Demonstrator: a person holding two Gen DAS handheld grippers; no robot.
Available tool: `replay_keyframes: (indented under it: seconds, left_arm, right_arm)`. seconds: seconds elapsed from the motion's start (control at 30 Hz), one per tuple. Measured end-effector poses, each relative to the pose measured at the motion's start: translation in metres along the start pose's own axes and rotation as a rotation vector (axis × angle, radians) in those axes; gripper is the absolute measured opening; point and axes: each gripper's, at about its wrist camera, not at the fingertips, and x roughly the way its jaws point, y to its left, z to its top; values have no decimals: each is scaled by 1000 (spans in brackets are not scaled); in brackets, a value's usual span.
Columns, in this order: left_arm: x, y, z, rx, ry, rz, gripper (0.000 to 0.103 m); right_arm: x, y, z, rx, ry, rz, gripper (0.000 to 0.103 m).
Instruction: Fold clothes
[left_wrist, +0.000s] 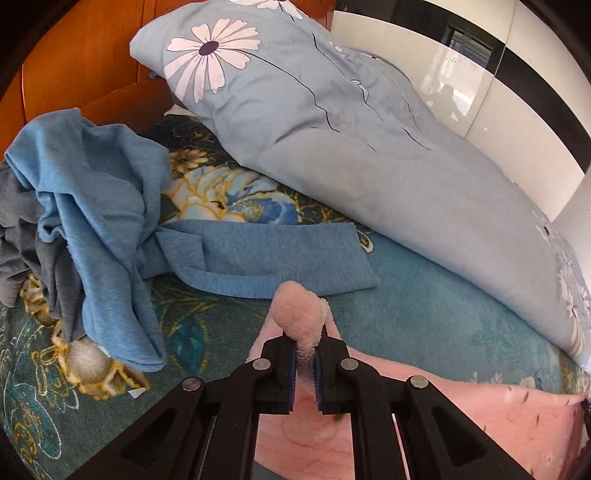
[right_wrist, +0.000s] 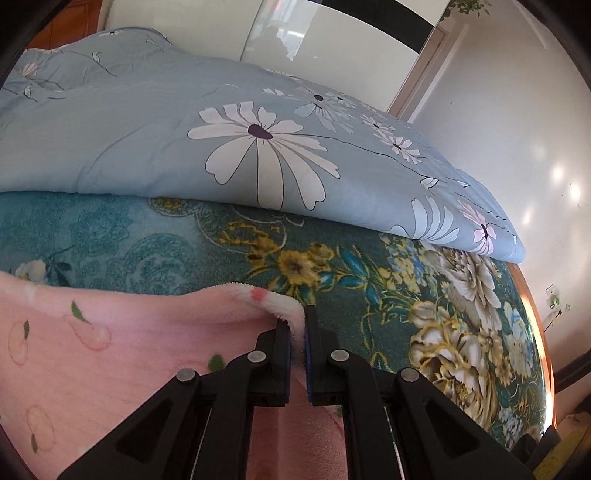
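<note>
Gripping a bunched edge of the fluffy pink fruit-print garment (left_wrist: 480, 417), left tongs (left_wrist: 305, 345) sit lower centre. Right tongs (right_wrist: 295, 325) clench its other corner, lower centre, over the teal floral bed blanket (right_wrist: 155, 243).

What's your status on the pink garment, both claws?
Left claw shut on pink garment. Right claw shut on its edge. Blue clothes pile lies ahead left.
</note>
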Motion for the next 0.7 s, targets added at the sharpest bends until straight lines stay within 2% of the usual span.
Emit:
replay_keyframes:
  seconds: [0.03, 0.07, 0.1, 0.13, 0.17, 0.2, 0.33, 0.4, 0.47, 0.6, 0.7]
  left_arm:
    - [0, -1, 0, 11, 30, -20, 21]
    - [-3, -1, -2, 25, 50, -33, 31]
    - [-6, 0, -4, 39, 66, -43, 34]
    - [-14, 1, -8, 51, 68, -46, 39]
    - [-24, 3, -12, 62, 65, -46, 41]
    - [-36, 6, -17, 71, 58, -47, 43]
    - [-97, 30, -53, 101, 13, -61, 63]
    - [-119, 53, -82, 106, -4, -72, 69]
    - [-131, 75, -114, 98, 2, -78, 71]
    - [-121, 113, -167, 19, 87, -130, 71]
    - [-109, 126, -190, -34, 128, -165, 71]
  right_arm:
    - [-1, 2, -1, -15, -2, -11, 10]
    - [-3, 2, -1, -19, -6, -19, 20]
    - [-8, 0, -1, -15, -13, -22, 27]
    - [-13, -2, -1, -10, -21, -24, 42]
    - [-20, -5, -1, 0, -29, -18, 51]
    - [-30, -10, -1, 16, -37, -1, 52]
    - [-94, -28, -14, 38, -137, 90, 52]
    - [-136, -35, -38, 25, -196, 152, 57]
    - [-176, -41, -67, 6, -246, 215, 68]
    - [-232, -52, -142, -40, -268, 296, 70]
    - [-256, -65, -196, -29, -243, 305, 70]
